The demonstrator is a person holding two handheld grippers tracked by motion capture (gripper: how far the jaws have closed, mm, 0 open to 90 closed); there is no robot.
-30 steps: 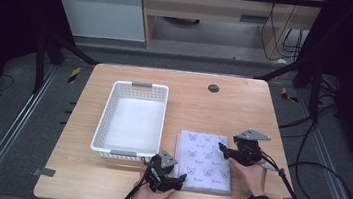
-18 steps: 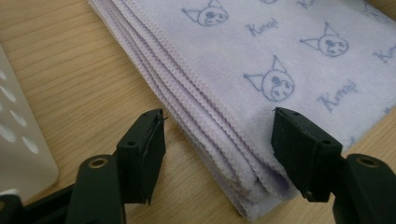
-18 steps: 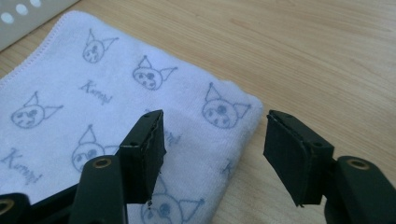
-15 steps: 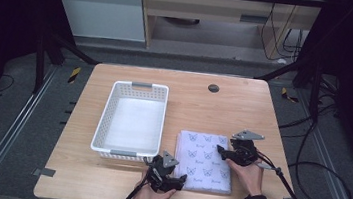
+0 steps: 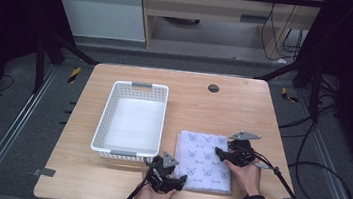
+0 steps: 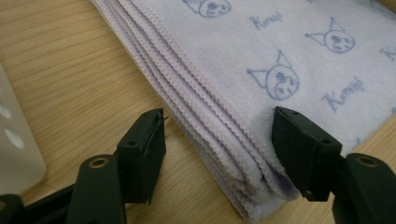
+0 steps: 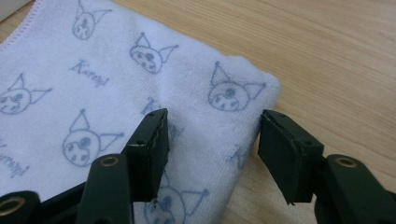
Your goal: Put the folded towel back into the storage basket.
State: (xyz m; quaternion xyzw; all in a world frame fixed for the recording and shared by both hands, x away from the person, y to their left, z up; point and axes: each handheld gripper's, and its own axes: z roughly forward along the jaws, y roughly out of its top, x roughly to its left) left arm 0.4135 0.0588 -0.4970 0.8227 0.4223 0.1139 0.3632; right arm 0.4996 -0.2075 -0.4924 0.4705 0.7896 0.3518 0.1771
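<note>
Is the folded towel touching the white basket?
Apart. In the high view, a strip of bare table runs between the folded towel and the white basket.

1. soft, matt terry cloth on the folded towel, stitched wavy hems, printed pattern.
2. pale wood-grain table, smooth, faintly satin.
3. white perforated plastic basket, slightly glossy.
4. matt black plastic on the left gripper.

Writing on the cloth
The folded cloth carries a repeated blue script word, seemingly "Kuromi", printed between small cat-eared face drawings; exact letters are unclear.
</note>
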